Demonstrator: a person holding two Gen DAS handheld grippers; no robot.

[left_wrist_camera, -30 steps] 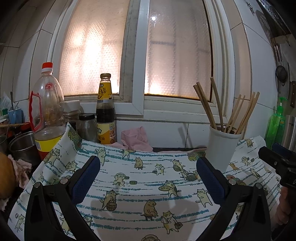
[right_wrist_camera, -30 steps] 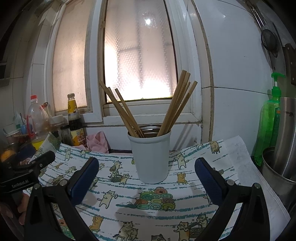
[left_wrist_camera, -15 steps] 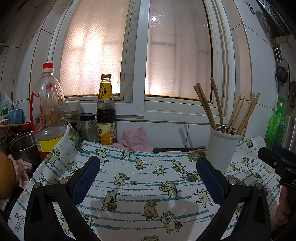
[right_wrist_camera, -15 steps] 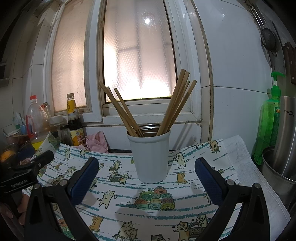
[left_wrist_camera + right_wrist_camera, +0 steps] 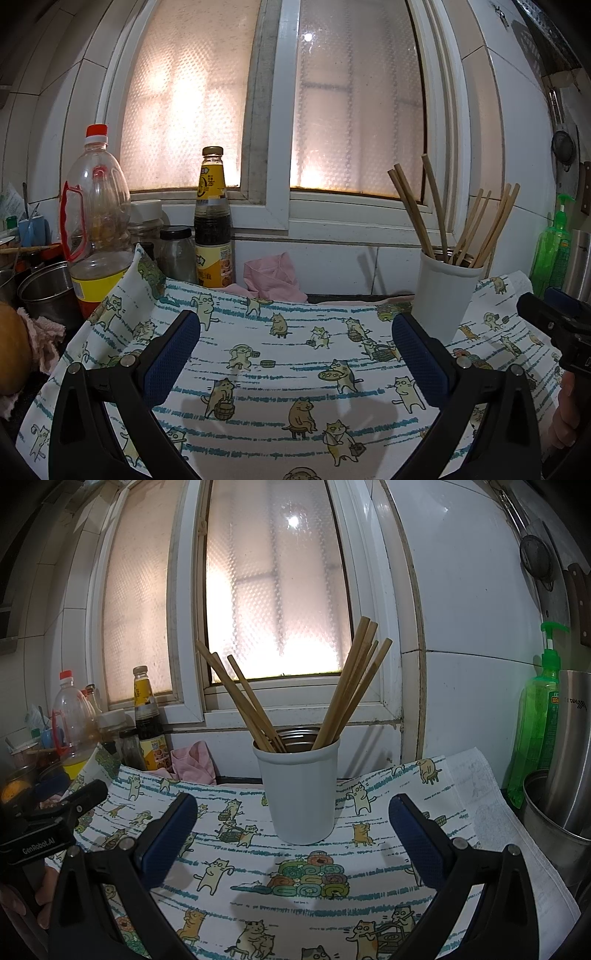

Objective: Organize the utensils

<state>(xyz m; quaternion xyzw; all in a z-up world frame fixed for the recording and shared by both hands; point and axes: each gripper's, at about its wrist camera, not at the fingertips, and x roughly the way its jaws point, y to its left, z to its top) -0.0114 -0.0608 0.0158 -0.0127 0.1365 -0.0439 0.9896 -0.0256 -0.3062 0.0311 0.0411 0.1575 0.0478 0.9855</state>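
Observation:
A white cup (image 5: 301, 794) stands upright on a cat-print cloth (image 5: 314, 915) and holds several wooden chopsticks (image 5: 351, 686) that fan out left and right. The cup also shows in the left wrist view (image 5: 445, 295) at the right, with its chopsticks (image 5: 417, 218). My right gripper (image 5: 291, 834) is open and empty, just in front of the cup. My left gripper (image 5: 295, 354) is open and empty over the cloth (image 5: 288, 369), left of the cup. The right gripper's body (image 5: 554, 325) shows at the right edge of the left wrist view.
An oil bottle (image 5: 96, 229), a sauce bottle (image 5: 213, 221), jars (image 5: 177, 254) and a pink rag (image 5: 273, 277) stand along the windowsill wall. A green soap dispenser (image 5: 535, 720) and steel containers (image 5: 565, 775) stand at the right. Metal pots (image 5: 44, 291) sit at the far left.
Both grippers have barely moved. The view has shifted very slightly; nothing was taken hold of or let go.

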